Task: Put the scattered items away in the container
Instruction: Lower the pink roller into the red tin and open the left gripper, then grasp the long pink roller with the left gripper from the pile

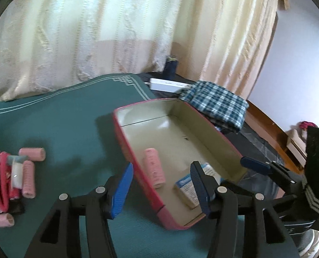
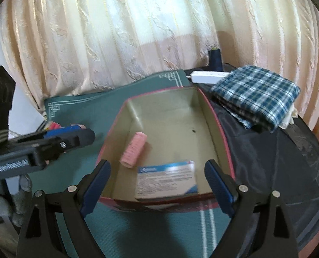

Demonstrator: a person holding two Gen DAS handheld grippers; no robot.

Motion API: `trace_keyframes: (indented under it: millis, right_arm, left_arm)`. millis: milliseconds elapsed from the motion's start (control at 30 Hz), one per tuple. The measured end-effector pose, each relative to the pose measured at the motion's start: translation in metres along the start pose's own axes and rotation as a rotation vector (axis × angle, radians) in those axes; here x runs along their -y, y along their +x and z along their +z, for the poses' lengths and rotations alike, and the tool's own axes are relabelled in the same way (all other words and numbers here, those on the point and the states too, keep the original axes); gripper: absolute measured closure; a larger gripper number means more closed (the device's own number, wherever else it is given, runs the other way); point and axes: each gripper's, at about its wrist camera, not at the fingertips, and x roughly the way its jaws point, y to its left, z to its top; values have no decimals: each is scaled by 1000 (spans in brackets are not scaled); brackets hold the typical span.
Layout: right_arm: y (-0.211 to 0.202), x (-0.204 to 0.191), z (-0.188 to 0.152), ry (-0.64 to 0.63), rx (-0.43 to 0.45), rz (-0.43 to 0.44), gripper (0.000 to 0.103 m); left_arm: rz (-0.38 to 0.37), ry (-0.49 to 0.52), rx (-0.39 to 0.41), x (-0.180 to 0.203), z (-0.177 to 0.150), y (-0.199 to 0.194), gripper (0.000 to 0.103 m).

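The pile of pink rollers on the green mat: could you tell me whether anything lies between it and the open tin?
Nothing visible does. Between the pile of rollers and the tin lies only bare green mat. The tin's low red wall must be cleared. The left tongs are open and empty, straddling that wall.

A green mat [image 1: 62, 116] covers the counter in front of me. On it sit the pink tin [image 1: 138, 163] and a heap of pink hair rollers [image 1: 28, 172]. Beyond the mat's edge, on dark cloth [image 2: 267, 150], lie a folded plaid cloth [image 2: 256, 92] and a white box [image 2: 206, 76].
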Motion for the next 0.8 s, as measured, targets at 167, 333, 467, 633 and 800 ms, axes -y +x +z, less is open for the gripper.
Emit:
trace_keyframes:
  millis: [167,333,467,633,800]
  right_arm:
    - [4,-27,1,-38,9,34,10]
    - [9,-53,4,-63,13,85,10]
    - [14,-84,8,-100,17,137,10]
    - [21,-123,8,-159,5,182,10]
    - [38,-157,4,-192,-35,209,10]
  left_arm:
    - [52,-52,3,-26,-14,-9,40]
    - [139,-123,25,-65,-31,-29,34]
    - [205,-192,43,-101,-42,-46,34]
    - [280,-277,64,-149,-61,-66,34]
    - [355,-345,61,-190,-85,-84,34]
